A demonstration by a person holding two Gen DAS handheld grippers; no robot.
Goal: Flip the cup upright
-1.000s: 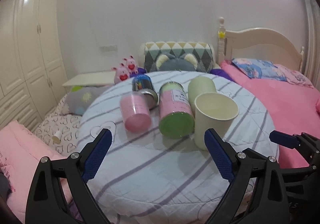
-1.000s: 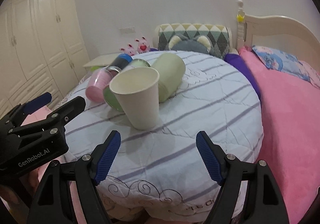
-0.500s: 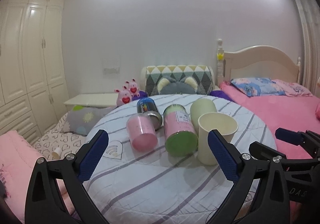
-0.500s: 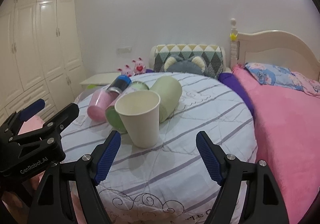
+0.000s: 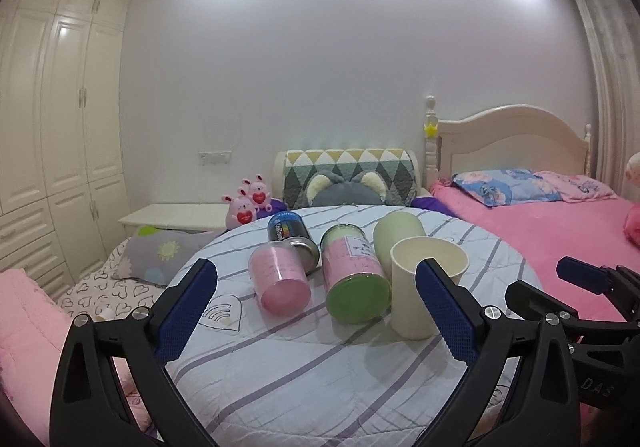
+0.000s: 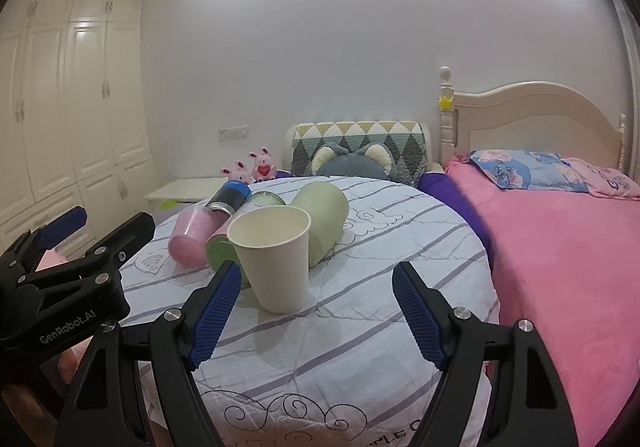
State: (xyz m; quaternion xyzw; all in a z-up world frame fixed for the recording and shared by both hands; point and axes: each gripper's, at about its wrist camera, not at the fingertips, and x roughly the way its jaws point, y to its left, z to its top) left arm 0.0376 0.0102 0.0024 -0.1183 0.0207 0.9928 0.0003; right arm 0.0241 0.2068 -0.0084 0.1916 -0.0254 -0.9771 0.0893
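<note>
Standing upright, mouth up, the cream paper cup (image 6: 275,257) sits on the round striped table (image 6: 360,311), right of the toppled cans; both grippers (image 5: 316,311) (image 6: 316,317) gape empty, now tilted higher than before

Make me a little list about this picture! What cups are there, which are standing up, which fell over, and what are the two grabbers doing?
Place: round table with a striped cloth, beside a pink bed
Standing up: white cup, mouth up
Lying down: green cup, pink cup, pink-and-green can, blue can
Left gripper: open, holding nothing
Right gripper: open, holding nothing, short of the white cup
</note>
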